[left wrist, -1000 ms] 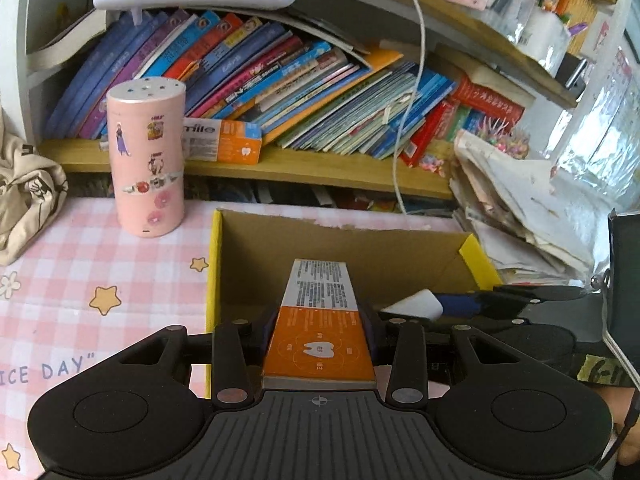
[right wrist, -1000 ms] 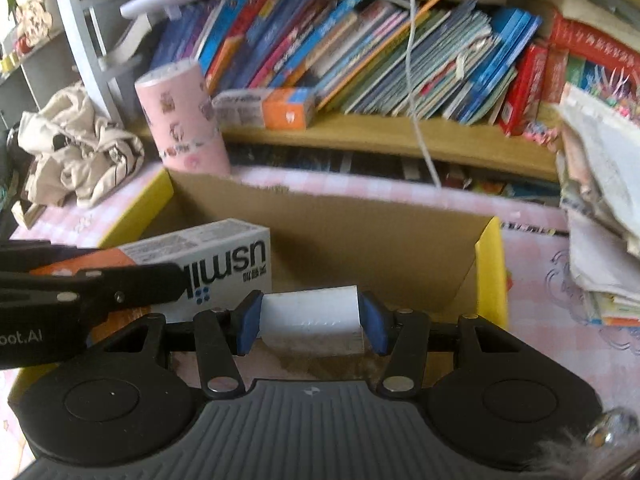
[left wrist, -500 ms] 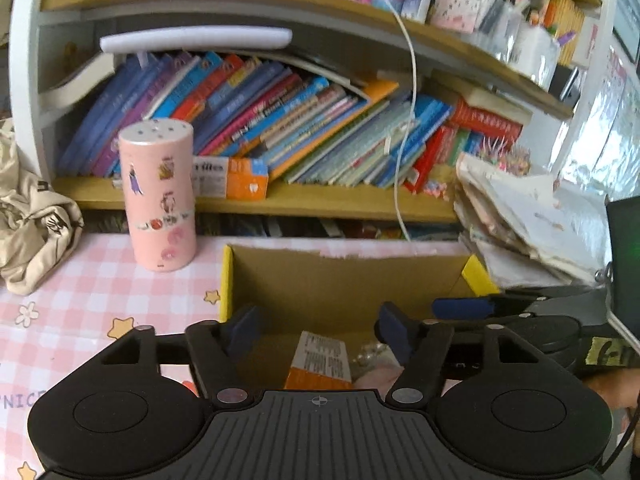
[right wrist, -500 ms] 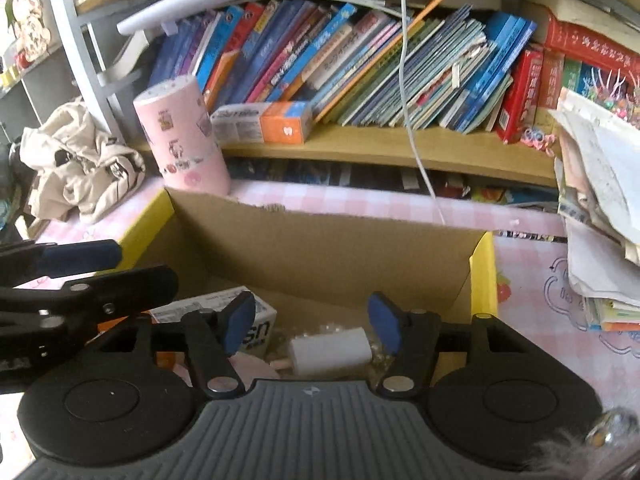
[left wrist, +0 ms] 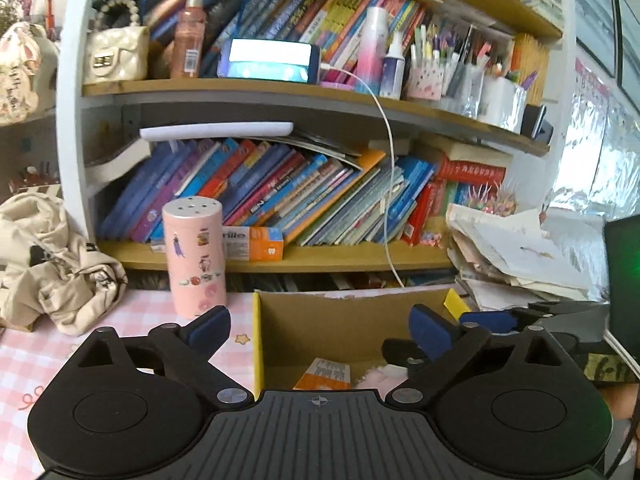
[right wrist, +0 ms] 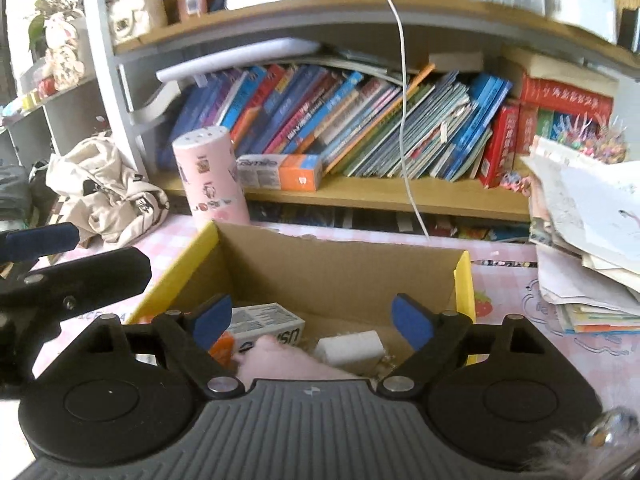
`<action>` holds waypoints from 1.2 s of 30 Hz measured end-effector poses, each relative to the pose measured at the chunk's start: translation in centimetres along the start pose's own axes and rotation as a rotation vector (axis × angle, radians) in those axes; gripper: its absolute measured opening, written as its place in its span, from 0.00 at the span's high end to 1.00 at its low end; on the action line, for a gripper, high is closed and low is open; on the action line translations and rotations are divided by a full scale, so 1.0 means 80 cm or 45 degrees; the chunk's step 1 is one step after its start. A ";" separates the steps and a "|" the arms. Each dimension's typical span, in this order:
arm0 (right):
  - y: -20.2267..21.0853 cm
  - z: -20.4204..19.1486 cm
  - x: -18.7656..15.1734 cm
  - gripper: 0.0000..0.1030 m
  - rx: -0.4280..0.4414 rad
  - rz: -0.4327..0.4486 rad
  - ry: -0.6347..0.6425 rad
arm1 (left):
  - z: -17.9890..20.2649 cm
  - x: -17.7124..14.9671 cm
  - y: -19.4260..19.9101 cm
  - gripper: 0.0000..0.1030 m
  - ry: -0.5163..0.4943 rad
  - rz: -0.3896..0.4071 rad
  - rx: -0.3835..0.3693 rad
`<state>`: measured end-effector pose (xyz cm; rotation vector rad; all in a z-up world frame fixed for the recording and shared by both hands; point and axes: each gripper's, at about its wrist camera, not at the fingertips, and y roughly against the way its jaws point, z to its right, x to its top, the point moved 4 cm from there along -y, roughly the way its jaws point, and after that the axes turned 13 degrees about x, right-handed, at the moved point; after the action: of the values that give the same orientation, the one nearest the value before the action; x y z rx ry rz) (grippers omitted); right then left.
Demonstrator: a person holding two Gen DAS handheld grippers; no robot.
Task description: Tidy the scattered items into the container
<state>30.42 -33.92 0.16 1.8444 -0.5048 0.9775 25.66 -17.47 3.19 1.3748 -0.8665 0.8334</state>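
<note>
- We see both views in bright daylight, strongest at the right edge of the left wrist view, where a foil-like sheet (left wrist: 588,152) glares nearly white.
- A lit screen (left wrist: 272,58) on the upper shelf is blown out to a pale patch, with no detail.
- We find the cardboard box (right wrist: 344,268) evenly lit inside, its floor in soft shadow.
- The fisheye lens bends the shelf boards (left wrist: 280,258) into arcs, and the corners go black.
- The right wrist view is softer: book spines (right wrist: 340,120) smear, and the top edge blurs.
- The left wrist view is sharper, and print on the pink canister (left wrist: 194,256) stays readable.
</note>
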 end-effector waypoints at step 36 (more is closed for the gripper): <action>0.093 -0.169 -0.158 0.00 -0.297 0.019 -0.101 | -0.138 -0.136 0.112 0.03 -0.050 -0.198 0.123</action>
<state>12.26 -26.27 -2.80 1.6760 -0.6530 0.8207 13.06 -6.13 -2.48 1.5271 -0.7467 0.7382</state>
